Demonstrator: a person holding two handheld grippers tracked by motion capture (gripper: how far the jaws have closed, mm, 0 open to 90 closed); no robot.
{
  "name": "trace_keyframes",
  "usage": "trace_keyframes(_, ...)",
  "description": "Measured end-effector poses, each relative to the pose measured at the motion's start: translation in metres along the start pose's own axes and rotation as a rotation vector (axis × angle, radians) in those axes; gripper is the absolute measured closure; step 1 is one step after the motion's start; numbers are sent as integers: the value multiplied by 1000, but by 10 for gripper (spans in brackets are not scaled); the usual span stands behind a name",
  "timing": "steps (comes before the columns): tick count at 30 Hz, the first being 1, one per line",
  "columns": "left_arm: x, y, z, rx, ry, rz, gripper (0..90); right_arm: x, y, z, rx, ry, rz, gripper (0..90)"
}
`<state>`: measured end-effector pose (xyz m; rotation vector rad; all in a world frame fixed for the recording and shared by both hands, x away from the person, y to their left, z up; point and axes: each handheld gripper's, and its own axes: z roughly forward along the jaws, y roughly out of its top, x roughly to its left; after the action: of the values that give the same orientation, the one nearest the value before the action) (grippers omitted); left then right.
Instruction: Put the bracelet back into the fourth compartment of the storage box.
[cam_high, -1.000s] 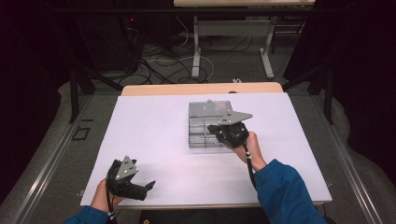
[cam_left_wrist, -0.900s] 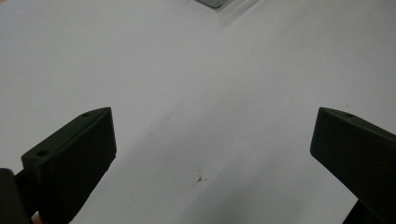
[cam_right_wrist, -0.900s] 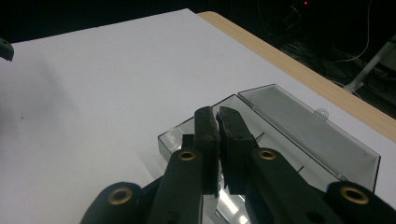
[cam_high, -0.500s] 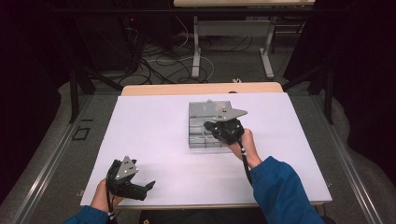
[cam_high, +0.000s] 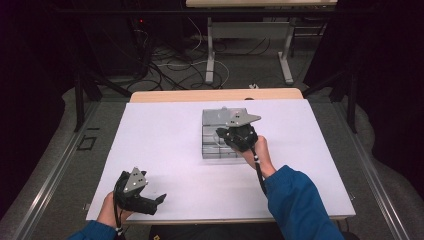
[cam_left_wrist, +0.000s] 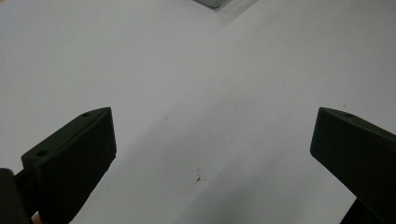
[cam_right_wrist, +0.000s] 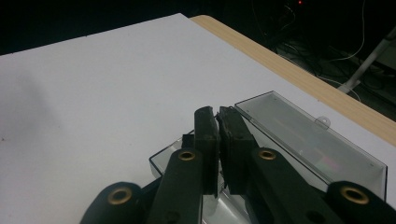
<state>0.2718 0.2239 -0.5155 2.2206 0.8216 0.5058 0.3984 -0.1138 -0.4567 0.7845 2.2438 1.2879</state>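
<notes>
— Clear plastic is what is being worked: a box (cam_right_wrist: 299, 149) with its lid raised lies under and just beyond the right gripper (cam_right_wrist: 218, 122). Which step is judged to be in hand?

— Something inside the box, or its edge, appears to be pinched. The right jaws are seen pressed nearly together, with only a thin dark sliver between them; what is gripped cannot be told.

— And the left gripper (cam_left_wrist: 212, 140)?

— It is held low over the white table (cam_left_wrist: 187, 70), jaws spread wide, nothing between them. A corner of the box (cam_left_wrist: 215, 3) is seen well beyond its tips.

— What is called for next?

— Probably a slow lift straight up from between the walls, so the box is not dragged. If it shifts, the left gripper may be needed to steady it.
</notes>
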Motion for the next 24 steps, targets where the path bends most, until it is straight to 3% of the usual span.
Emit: trace_keyframes(24,0,0,0,5,-4,2,2,5,-6,29,23,8,48,866)
